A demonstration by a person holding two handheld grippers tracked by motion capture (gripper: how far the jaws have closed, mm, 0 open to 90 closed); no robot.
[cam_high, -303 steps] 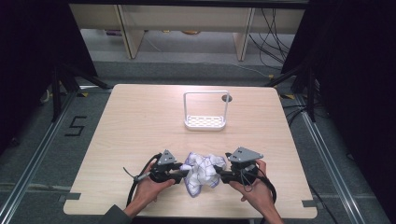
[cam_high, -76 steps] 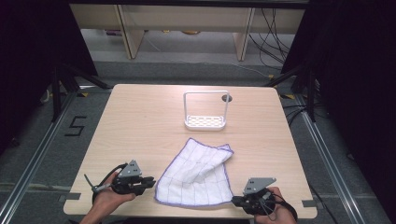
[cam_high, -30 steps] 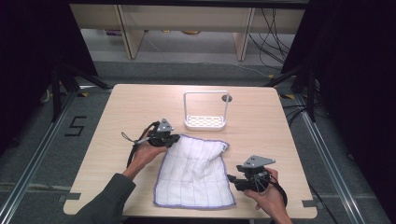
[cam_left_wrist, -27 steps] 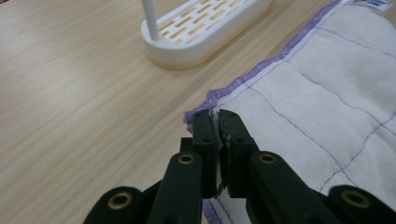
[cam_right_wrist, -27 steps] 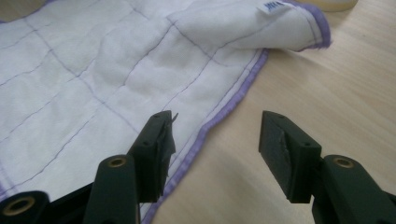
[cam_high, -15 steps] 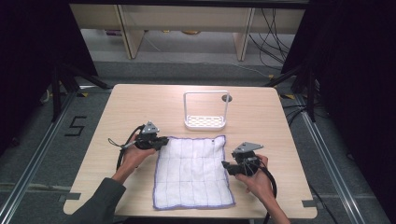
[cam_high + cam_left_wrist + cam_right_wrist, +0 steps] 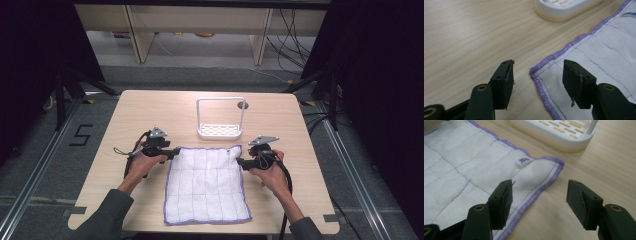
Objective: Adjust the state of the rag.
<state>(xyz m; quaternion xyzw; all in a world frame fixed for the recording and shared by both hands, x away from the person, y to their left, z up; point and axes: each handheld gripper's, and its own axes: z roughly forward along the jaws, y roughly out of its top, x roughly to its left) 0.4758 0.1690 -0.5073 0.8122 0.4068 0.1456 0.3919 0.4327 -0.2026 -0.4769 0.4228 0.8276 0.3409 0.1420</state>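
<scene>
A white quilted cloth [image 7: 207, 182] with a purple hem lies spread flat on the wooden table [image 7: 150, 107]. My left gripper [image 7: 175, 151] is at its far left corner and my right gripper [image 7: 240, 161] at its far right corner. In the left gripper view the left gripper [image 7: 539, 65] is open, and the cloth [image 7: 599, 55] has its corner lying flat between the jaws. In the right gripper view the right gripper [image 7: 540, 183] is open over the hem of the cloth [image 7: 474, 170], near a small label [image 7: 523, 160].
A white rack [image 7: 220, 131] with a slotted base and a tall wire frame stands just beyond the cloth's far edge, close to both grippers. Its base [image 7: 559, 132] also shows in the right gripper view. Bare tabletop lies to the left, right and far side.
The cloth went from a crumpled bundle to a flat sheet. Both grippers moved away from the person to its far corners, and the right one came further forward in the last half second.
</scene>
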